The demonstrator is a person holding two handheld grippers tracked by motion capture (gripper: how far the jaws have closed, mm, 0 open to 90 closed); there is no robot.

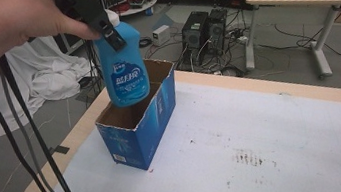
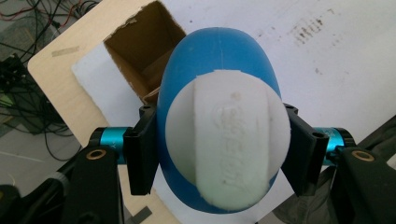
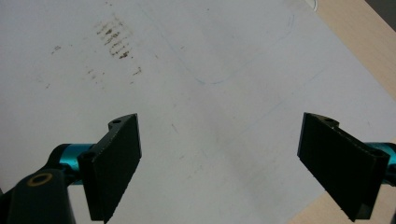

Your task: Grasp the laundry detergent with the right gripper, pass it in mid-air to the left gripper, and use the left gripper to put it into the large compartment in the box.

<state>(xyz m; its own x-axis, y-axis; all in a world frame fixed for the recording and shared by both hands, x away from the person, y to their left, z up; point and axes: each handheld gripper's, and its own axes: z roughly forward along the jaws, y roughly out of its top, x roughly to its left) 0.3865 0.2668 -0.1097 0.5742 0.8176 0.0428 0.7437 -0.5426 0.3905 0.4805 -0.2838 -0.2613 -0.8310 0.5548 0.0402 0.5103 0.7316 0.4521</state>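
Open white mat (image 1: 264, 133) beside box (image 1: 135, 131)

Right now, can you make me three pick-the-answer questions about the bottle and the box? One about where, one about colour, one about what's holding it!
1. Where is the blue bottle?
A. Lying flat on the table
B. Held over the open box, its bottom dipping inside
C. On the floor

2. What colour is the bottle's cap?
A. White
B. Red
C. Green

3. What are the jaws of the left gripper doing?
A. Standing wide open with nothing between them
B. Pressing on the bottle's neck from both sides
C. Gripping the box

Answers: 1 B, the high view shows its bottom below the box rim. 2 A, the left gripper view shows a white top. 3 B, both jaws press against it there.
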